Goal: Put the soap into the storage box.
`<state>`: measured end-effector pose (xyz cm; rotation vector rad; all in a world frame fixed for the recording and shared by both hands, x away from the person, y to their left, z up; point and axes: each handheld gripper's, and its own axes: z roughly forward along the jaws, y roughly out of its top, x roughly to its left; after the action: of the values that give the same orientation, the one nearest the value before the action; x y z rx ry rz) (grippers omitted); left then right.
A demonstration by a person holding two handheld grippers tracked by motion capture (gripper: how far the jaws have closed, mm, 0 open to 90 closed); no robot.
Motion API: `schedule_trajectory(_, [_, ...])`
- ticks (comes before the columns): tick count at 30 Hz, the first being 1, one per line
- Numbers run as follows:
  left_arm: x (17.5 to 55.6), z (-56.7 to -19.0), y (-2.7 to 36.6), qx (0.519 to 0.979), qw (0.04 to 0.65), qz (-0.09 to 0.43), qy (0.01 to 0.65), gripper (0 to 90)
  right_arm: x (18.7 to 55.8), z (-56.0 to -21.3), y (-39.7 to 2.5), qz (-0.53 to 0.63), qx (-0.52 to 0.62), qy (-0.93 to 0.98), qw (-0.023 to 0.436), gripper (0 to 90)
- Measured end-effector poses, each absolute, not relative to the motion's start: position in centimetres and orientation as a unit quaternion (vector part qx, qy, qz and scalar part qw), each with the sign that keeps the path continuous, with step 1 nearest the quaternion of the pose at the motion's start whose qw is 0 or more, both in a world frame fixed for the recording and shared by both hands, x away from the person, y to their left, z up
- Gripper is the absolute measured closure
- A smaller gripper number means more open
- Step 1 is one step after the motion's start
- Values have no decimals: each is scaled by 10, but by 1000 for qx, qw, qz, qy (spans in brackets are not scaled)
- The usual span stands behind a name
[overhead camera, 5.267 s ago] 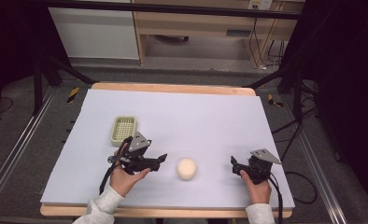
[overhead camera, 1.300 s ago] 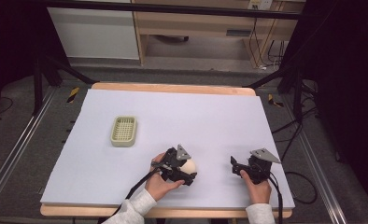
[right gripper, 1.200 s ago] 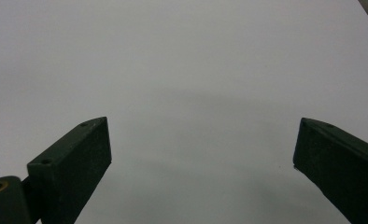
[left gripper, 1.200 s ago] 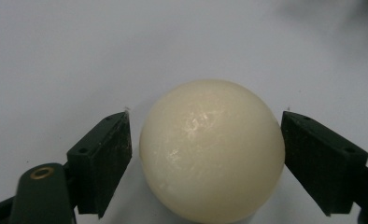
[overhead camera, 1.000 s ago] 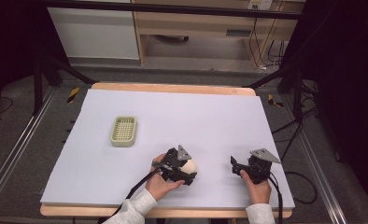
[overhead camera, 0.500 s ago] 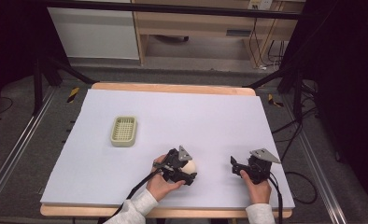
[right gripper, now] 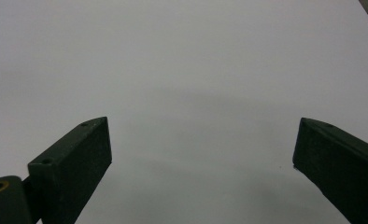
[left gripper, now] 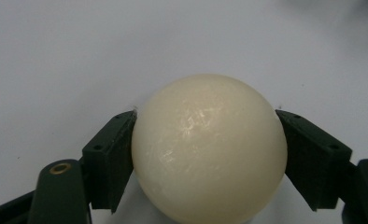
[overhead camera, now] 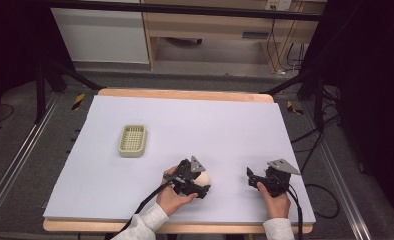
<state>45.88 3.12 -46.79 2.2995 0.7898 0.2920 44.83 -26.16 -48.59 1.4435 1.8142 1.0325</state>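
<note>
You have one cream ball (overhead camera: 203, 177), one slatted tray (overhead camera: 132, 140) far to its left, and two grippers, one (overhead camera: 197, 183) at the ball and one (overhead camera: 257, 180) right of it.

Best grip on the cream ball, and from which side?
Across its widest middle, coming in low along the table. The cream ball is smooth and round, so off-centre pads would slip. The left hand-held gripper already has a jaw on each side there.

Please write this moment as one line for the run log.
left gripper: shut on smooth cream-white ball | right gripper: open, holds nothing | pale green plastic slotted tray: apart on white table sheet
</note>
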Motion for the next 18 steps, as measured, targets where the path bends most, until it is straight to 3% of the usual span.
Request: schedule_trajectory(18, [454, -454, 50, 880, 349, 114, 302, 241, 448, -486, -261, 388, 543, 682, 298, 48])
